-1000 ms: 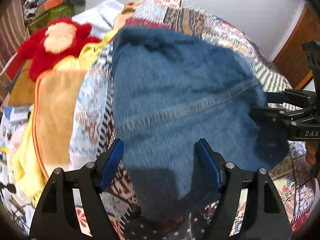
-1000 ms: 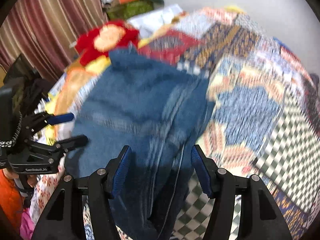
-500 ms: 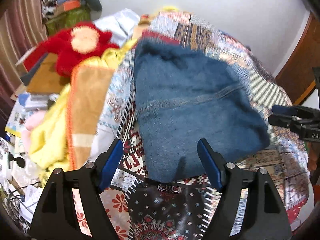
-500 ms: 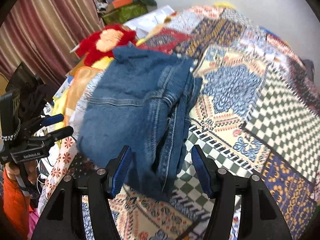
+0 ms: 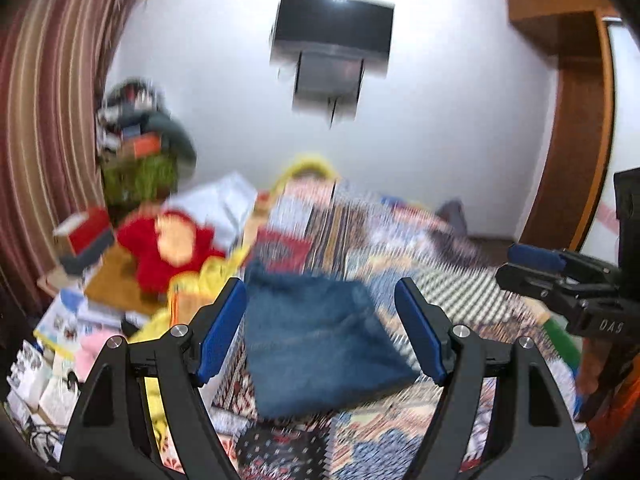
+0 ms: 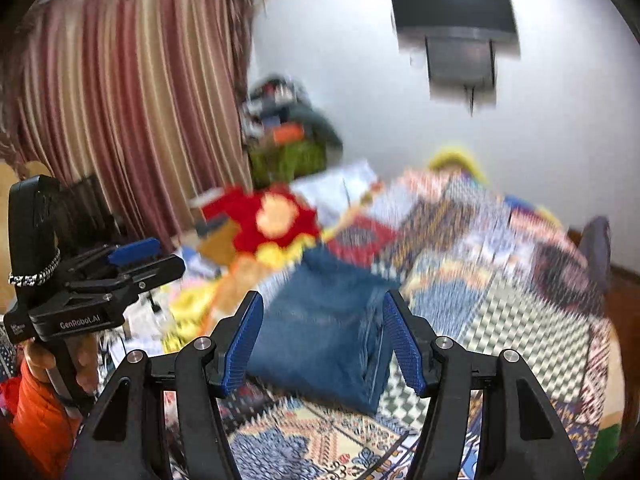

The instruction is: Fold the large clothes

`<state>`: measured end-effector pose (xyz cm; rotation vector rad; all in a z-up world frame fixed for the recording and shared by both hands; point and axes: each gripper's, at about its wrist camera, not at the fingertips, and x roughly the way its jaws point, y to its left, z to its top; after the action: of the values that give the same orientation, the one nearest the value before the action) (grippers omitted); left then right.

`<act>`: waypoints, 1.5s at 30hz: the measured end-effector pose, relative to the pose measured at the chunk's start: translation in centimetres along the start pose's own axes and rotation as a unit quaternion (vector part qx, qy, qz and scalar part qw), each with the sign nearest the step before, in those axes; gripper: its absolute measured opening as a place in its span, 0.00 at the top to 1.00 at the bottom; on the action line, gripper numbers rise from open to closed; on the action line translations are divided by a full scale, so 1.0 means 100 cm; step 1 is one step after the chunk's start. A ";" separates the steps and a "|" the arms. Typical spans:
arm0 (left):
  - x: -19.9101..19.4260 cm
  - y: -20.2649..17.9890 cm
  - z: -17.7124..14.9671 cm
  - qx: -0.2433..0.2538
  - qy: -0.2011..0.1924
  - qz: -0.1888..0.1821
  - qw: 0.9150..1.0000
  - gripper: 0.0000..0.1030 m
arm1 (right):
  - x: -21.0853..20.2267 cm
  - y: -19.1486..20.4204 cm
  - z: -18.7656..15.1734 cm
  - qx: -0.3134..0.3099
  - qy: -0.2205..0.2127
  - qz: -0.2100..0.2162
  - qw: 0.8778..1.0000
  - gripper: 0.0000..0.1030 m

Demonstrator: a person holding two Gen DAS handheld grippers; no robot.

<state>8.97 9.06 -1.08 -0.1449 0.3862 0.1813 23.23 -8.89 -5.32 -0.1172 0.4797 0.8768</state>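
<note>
The folded blue denim garment (image 5: 320, 340) lies flat on the patterned bedspread (image 5: 460, 296), and shows in the right wrist view (image 6: 320, 332) too. My left gripper (image 5: 322, 330) is open and empty, raised well back from the denim. My right gripper (image 6: 322, 338) is open and empty, also held back above the bed's near edge. Each gripper shows in the other's view: the right one at the right (image 5: 520, 264), the left one at the left (image 6: 148, 260). Both views are motion-blurred.
A red plush toy (image 5: 172, 248) and yellow and orange cloths (image 6: 224, 292) lie left of the denim. Boxes and books (image 5: 52, 344) crowd the floor at left. A striped curtain (image 6: 132, 120), a wall-mounted TV (image 5: 332, 28) and a wooden door frame (image 5: 576, 120) surround the bed.
Both grippers have pulled back and tilted up from the denim, so the wall and TV have come into view. The denim stays folded on the bed.
</note>
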 end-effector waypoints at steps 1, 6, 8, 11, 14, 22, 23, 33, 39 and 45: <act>-0.009 -0.004 0.003 0.003 -0.015 0.000 1.000 0.26 | -0.008 0.004 0.002 -0.002 -0.013 -0.001 1.000 0.42; -0.054 -0.028 0.010 0.019 -0.084 0.007 0.996 0.26 | -0.064 0.026 0.009 -0.008 -0.096 -0.017 0.995 0.42; -0.065 -0.035 0.009 0.023 -0.099 0.010 0.995 0.26 | -0.079 0.033 0.008 -0.007 -0.117 -0.026 0.993 0.42; -0.079 -0.043 0.005 0.033 -0.122 0.020 0.992 0.24 | -0.097 0.045 0.004 -0.010 -0.135 -0.036 0.990 0.42; -0.089 -0.048 0.000 0.033 -0.140 0.037 0.989 0.14 | -0.106 0.048 -0.001 -0.007 -0.143 -0.047 0.989 0.32; -0.098 -0.047 -0.011 0.018 -0.145 0.052 0.988 0.01 | -0.120 0.055 -0.014 0.003 -0.156 -0.081 0.984 0.04; -0.098 -0.048 -0.013 0.018 -0.143 0.052 0.988 0.01 | -0.121 0.056 -0.016 0.005 -0.160 -0.087 0.983 0.01; -0.095 -0.041 -0.016 -0.003 -0.130 0.053 0.990 0.01 | -0.121 0.054 -0.018 0.005 -0.155 -0.102 0.983 0.00; -0.091 -0.041 -0.018 0.000 -0.124 0.055 0.991 0.01 | -0.120 0.052 -0.019 0.006 -0.150 -0.103 0.983 0.00; -0.089 -0.040 -0.019 -0.002 -0.119 0.054 0.991 0.01 | -0.119 0.052 -0.020 0.008 -0.142 -0.105 0.984 0.00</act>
<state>0.99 3.52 1.04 -0.1040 0.1552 0.3033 12.14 -14.59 -1.32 -0.0261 0.2021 0.6679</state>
